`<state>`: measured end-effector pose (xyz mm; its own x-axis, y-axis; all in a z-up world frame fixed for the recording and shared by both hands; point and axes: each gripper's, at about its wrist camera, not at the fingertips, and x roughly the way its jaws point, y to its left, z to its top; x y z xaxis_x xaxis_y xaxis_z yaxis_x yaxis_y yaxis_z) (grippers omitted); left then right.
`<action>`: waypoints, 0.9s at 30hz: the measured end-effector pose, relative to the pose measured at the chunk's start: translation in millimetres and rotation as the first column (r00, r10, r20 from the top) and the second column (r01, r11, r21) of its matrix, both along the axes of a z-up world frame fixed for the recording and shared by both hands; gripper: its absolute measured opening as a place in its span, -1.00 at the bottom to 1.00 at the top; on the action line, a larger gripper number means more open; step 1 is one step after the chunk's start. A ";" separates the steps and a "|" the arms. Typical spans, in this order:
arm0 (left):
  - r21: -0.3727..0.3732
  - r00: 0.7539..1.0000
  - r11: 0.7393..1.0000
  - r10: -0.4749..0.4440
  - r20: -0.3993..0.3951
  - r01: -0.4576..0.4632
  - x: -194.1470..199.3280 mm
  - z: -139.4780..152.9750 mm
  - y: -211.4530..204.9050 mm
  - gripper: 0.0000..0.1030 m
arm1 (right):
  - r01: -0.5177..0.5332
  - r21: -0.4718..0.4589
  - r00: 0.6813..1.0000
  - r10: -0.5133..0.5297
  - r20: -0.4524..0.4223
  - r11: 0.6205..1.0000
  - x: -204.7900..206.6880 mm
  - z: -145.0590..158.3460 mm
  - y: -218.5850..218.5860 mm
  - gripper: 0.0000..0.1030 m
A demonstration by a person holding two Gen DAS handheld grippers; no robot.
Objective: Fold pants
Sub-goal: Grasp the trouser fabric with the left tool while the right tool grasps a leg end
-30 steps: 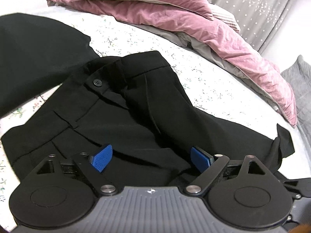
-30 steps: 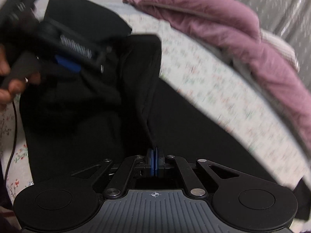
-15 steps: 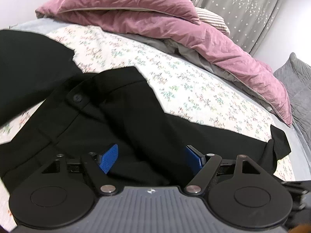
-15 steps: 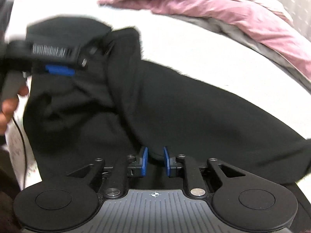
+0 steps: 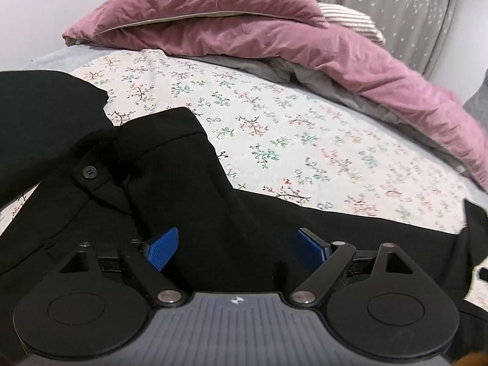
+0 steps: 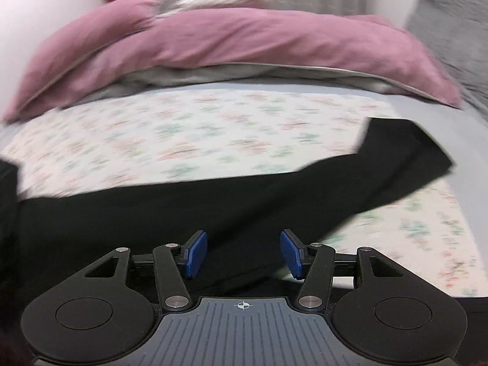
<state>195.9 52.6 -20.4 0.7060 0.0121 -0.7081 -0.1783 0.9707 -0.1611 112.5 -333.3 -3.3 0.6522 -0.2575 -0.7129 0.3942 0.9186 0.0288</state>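
Observation:
Black pants (image 5: pixel 170 189) lie on the floral bedsheet (image 5: pixel 305 140), waistband and button (image 5: pixel 89 171) at the left, legs stretching right. My left gripper (image 5: pixel 236 247) is open, its blue pads wide apart over the pants near the waist, holding nothing. In the right wrist view the pant leg (image 6: pixel 244 195) runs across to its hem (image 6: pixel 405 149) at the right. My right gripper (image 6: pixel 243 253) is open and empty just above the leg fabric.
A pink duvet (image 5: pixel 274 36) and pillow are heaped along the far side of the bed, seen too in the right wrist view (image 6: pixel 231 45). Another black garment (image 5: pixel 39 106) lies at the left. A grey cushion (image 6: pixel 451 30) sits far right. Grey curtains hang behind.
My right gripper opened, let go of the pant fabric and swung right toward the leg hem. My left gripper stayed open and dropped lower over the waist.

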 end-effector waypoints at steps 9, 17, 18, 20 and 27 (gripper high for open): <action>0.157 0.997 0.985 0.075 -0.033 -0.069 11.7 -16.8 -13.0 0.43 | 0.178 0.050 0.984 -0.179 0.019 0.983 -11.6 -53.4 -69.4 0.14; 0.143 0.998 0.988 0.056 0.019 -0.058 -8.1 -5.3 5.5 -0.76 | 0.206 -0.018 0.977 -0.204 0.066 0.978 -0.8 -60.9 -61.8 -0.90; 0.125 0.998 0.991 0.052 0.027 -0.055 -13.5 -2.6 11.4 -0.77 | 0.215 0.000 0.973 -0.214 0.090 0.977 -4.5 -55.0 -63.0 -0.91; 0.084 0.998 0.995 0.055 0.039 -0.058 -22.3 1.4 20.7 -0.78 | 0.234 0.007 0.962 -0.232 0.140 0.972 -11.1 -41.4 -62.2 -0.91; -0.133 0.993 0.989 0.079 0.087 -0.067 -67.0 17.8 68.6 -0.79 | 0.224 -0.034 0.940 -0.207 0.272 0.974 -43.5 12.5 -33.8 -0.92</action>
